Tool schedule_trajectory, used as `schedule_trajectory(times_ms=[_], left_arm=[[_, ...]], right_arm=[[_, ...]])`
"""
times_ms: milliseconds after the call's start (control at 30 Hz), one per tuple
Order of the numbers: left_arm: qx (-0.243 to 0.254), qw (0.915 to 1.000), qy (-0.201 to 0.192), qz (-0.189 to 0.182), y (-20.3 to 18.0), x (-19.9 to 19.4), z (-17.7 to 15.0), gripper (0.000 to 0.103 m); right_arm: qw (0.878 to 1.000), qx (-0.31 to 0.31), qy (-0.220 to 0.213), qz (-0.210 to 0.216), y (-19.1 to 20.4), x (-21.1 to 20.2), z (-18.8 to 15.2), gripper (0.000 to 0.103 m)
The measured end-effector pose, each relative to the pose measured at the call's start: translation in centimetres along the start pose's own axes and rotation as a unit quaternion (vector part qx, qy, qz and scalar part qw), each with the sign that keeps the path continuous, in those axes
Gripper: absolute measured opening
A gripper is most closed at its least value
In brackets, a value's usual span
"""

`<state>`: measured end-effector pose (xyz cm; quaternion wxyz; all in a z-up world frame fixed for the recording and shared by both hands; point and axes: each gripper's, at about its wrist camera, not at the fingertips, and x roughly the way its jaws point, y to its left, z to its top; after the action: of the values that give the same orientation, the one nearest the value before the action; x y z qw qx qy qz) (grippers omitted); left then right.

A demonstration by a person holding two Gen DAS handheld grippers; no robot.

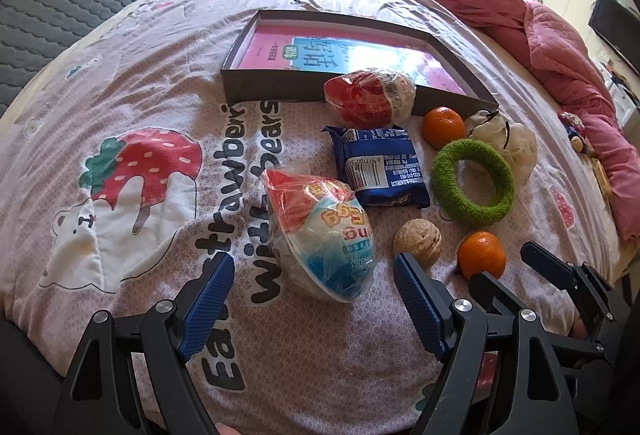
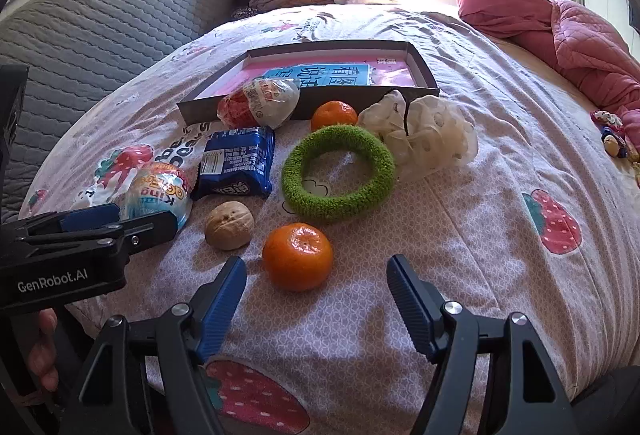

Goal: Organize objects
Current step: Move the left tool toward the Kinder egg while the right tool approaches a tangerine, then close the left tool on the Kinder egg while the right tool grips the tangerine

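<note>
Hovering low over the bedspread (image 2: 500,163), the left gripper (image 1: 314,275) had its fingers spread wide on either side of a wrapped blue-and-red egg toy (image 1: 320,231), not touching it. The right gripper (image 2: 316,279) was likewise released, a tangerine (image 2: 298,255) lying just ahead between its fingertips. The shallow box (image 2: 424,75) sat farther back, beyond the green ring (image 2: 340,167).

Left tool (image 1: 314,281) and right tool (image 2: 316,285) both gape wide, side by side, holding nothing

Black left gripper (image 1: 314,277) and right gripper (image 2: 316,281), ribbed blue fingers (image 1: 208,299), silver screws.
</note>
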<state>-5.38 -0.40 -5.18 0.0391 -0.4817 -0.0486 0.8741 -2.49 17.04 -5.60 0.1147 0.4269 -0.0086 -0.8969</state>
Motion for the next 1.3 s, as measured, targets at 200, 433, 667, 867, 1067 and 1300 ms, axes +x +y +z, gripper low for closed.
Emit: schedule_trajectory(times_ms=[200,433,667,867,1067,1300], left_arm=[[-0.002,1.0,-0.002,0.0,-0.1,0.8,0.5,0.082],[-0.009,0.9999,0.007,0.0,0.2,2.1,0.8,0.07],[-0.004,1.0,0.003,0.001,0.1,2.9,0.9,0.056],[-0.001,1.0,-0.002,-0.004,0.1,3.0,0.9,0.054],[0.0,0.9998,-0.014,-0.015,0.4,2.9,0.6,0.054],[0.012,0.9993,-0.029,-0.019,0.1,1.9,0.5,0.054]], right_arm=[[1.0,-0.009,0.004,0.004,0.4,1.0,0.2,0.066],[1.0,-0.013,0.008,0.001,0.5,1.7,0.2,0.063],[1.0,-0.02,0.006,-0.007,0.6,2.3,0.3,0.053],[0.999,-0.037,0.0,-0.002,1.0,2.3,0.1,0.041],[0.999,-0.044,-0.004,0.0,1.1,2.1,-0.1,0.039],[0.999,-0.039,-0.012,0.01,0.9,1.3,0.0,0.039]])
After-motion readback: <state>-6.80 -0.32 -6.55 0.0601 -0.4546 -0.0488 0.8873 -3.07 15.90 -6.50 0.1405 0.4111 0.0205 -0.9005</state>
